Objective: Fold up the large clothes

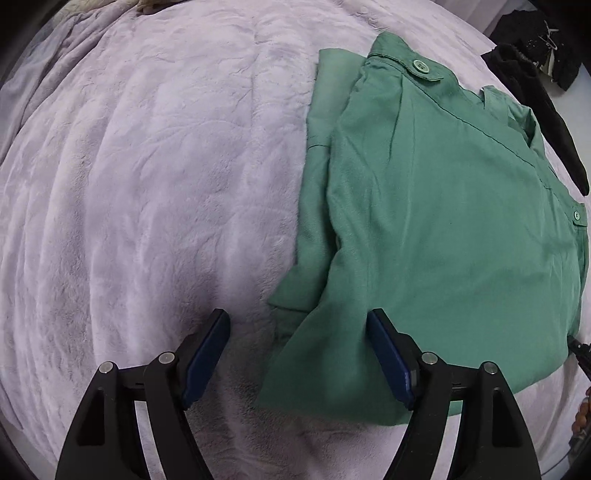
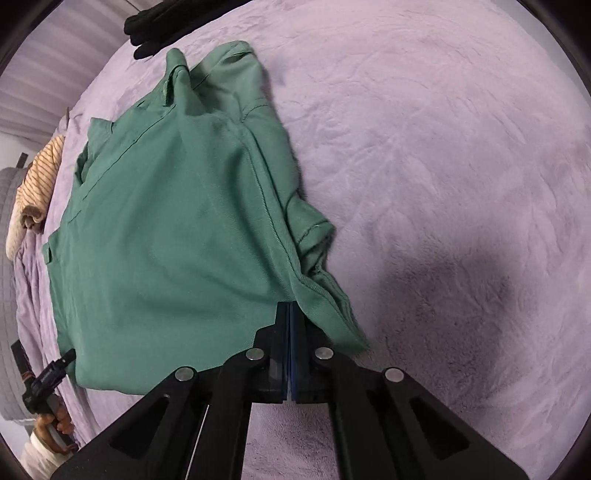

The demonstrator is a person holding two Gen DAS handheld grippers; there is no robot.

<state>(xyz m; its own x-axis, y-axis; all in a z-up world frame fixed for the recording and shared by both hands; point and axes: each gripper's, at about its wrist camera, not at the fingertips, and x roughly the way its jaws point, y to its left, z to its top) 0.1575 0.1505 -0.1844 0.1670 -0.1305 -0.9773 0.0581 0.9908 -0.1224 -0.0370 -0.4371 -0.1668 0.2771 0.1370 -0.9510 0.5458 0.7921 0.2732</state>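
A green garment (image 1: 443,206) with buttoned tabs lies folded on a lilac plush blanket (image 1: 147,184). My left gripper (image 1: 297,325) is open, its blue pads spread over the garment's near left corner, with cloth between them but not clamped. In the right wrist view the same green garment (image 2: 166,229) fills the left half. My right gripper (image 2: 289,314) is shut on the garment's near right hem, the cloth bunched just past the pads. The left gripper's tip (image 2: 55,365) and the person's hand show at the far left edge.
Black clothing (image 1: 535,74) lies beyond the garment at the blanket's far edge; it also shows in the right wrist view (image 2: 166,22). A striped orange and cream cloth (image 2: 37,177) sits at the blanket's side. Open blanket (image 2: 443,184) spreads to the right.
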